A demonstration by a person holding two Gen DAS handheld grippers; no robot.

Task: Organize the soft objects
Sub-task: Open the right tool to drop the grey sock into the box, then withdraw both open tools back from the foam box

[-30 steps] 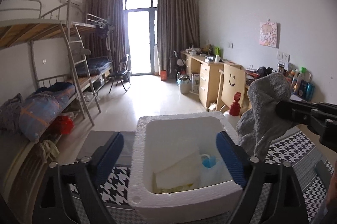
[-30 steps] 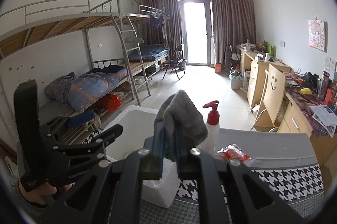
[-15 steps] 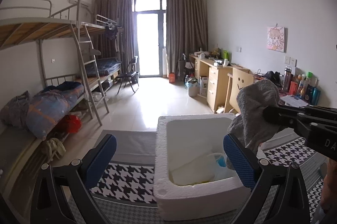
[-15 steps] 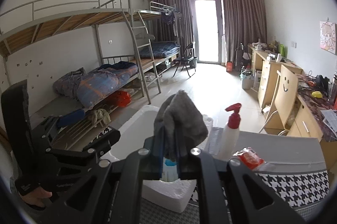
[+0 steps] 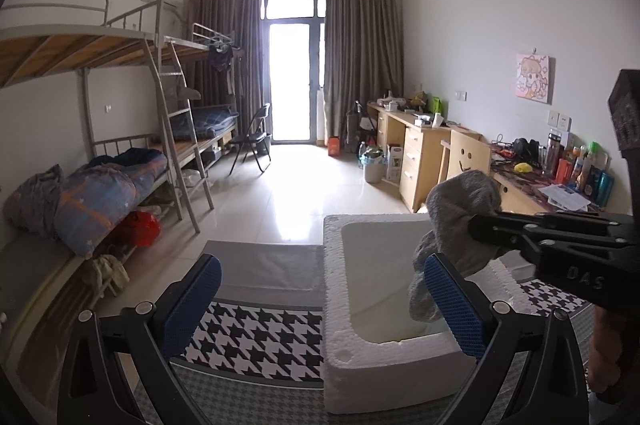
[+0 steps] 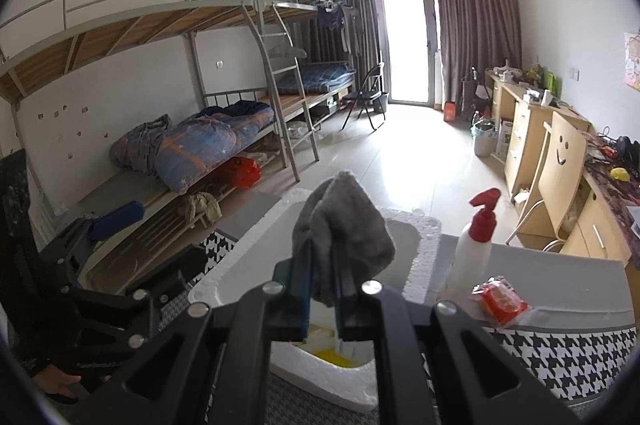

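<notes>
A grey cloth hangs pinched between the blue pads of my right gripper, which is shut on it. In the left wrist view the same grey cloth dangles over the right side of a white foam box, held by the right gripper's black frame coming in from the right. The foam box holds pale and yellow items at its bottom. My left gripper stands wide open at the box's left wall, nothing between its pads.
A white bottle with a red pump and a red packet sit on the table right of the box. A houndstooth cloth covers the table. Bunk beds line the left, desks the right.
The right gripper has carried the grey cloth leftward over the foam box. The left gripper has shifted left, so the box sits further right in its view, and its jaws have spread slightly.
</notes>
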